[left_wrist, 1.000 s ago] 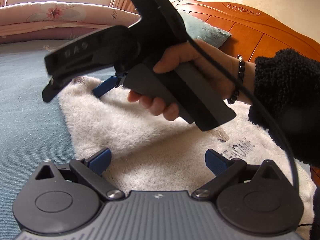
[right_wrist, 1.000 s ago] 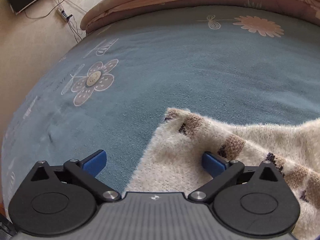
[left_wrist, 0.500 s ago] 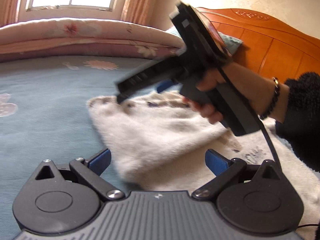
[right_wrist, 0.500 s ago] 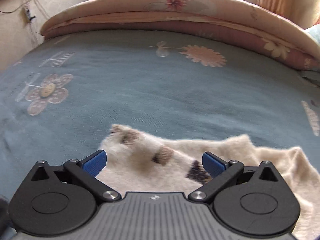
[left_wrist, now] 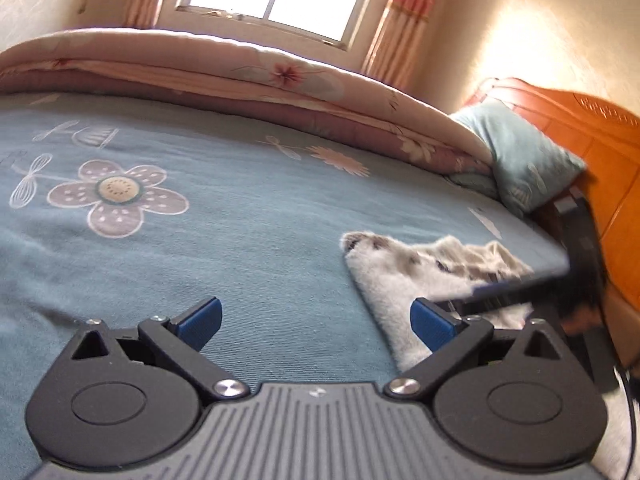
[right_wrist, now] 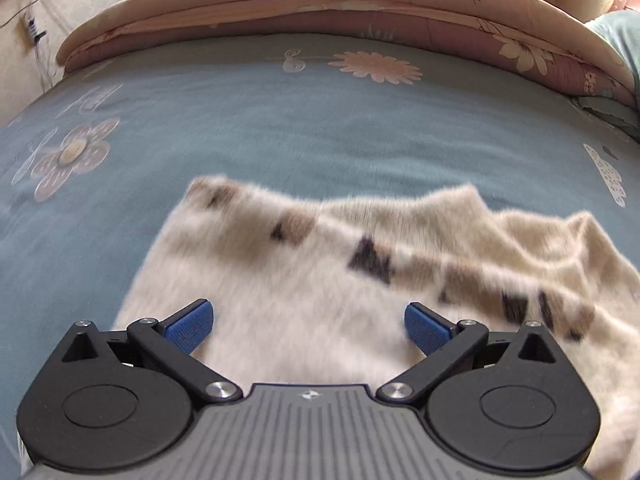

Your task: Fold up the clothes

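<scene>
**Fluffy Sweater Lies Rumpled on Flowered Bed**

While a blue flowered bed (left_wrist: pixel 248 216) fills both views, a rolled pink quilt (right_wrist: pixel 320 4) lines its far edge beside a pale blue pillow (left_wrist: pixel 520 160). Nearer, the cream sweater (right_wrist: pixel 304 288) with brown and black patches lies rumpled on the sheet. Over it hangs the right claw (right_wrist: pixel 307 326), spread wide and empty. Beside the sweater's edge, above bare sheet, the left claw (left_wrist: pixel 316 322) is equally wide, gripping nothing.
</scene>
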`<action>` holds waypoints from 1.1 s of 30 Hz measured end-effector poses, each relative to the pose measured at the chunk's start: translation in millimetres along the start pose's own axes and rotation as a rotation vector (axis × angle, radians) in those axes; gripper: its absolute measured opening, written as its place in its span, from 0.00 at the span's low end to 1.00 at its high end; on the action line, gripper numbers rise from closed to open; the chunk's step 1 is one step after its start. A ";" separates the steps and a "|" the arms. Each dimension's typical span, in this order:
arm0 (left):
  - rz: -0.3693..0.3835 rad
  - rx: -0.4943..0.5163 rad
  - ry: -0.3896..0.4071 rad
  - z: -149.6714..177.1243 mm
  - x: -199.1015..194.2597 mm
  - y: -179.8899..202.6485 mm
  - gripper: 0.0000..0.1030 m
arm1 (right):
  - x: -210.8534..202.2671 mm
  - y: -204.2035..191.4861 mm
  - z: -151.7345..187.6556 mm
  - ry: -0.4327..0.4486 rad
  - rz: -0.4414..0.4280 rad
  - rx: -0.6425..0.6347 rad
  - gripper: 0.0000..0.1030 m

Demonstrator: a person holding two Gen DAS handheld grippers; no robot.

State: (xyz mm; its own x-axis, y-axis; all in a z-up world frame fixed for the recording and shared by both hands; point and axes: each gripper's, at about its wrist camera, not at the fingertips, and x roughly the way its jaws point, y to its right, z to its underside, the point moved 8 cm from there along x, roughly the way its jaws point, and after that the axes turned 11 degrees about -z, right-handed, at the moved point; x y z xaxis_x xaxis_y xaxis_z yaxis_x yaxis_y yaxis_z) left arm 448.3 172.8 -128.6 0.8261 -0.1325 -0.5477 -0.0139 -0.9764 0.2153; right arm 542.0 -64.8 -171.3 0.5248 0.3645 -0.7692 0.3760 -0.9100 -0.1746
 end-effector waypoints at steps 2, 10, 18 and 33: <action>-0.013 -0.010 -0.003 -0.2 1.1 -3.5 0.97 | -12.4 -6.2 19.0 -0.012 -0.008 -0.021 1.00; -0.059 0.008 -0.042 4.3 10.8 1.3 0.97 | -40.0 -18.8 23.9 0.053 -0.071 0.015 1.00; -0.082 0.016 -0.090 10.6 19.7 8.7 0.97 | -25.3 -34.5 39.3 0.068 -0.076 -0.010 1.00; -0.200 0.105 -0.190 38.3 46.8 60.7 0.97 | -58.6 23.7 61.9 0.108 0.022 -0.030 1.00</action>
State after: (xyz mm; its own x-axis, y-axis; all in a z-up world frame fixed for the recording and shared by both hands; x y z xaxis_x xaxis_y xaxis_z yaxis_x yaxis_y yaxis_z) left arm 464.5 100.8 -172.1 0.6984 0.0449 -0.7143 0.0722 -0.9974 0.0079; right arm 472.9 -119.9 -168.5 0.6117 0.3646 -0.7020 0.3851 -0.9124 -0.1383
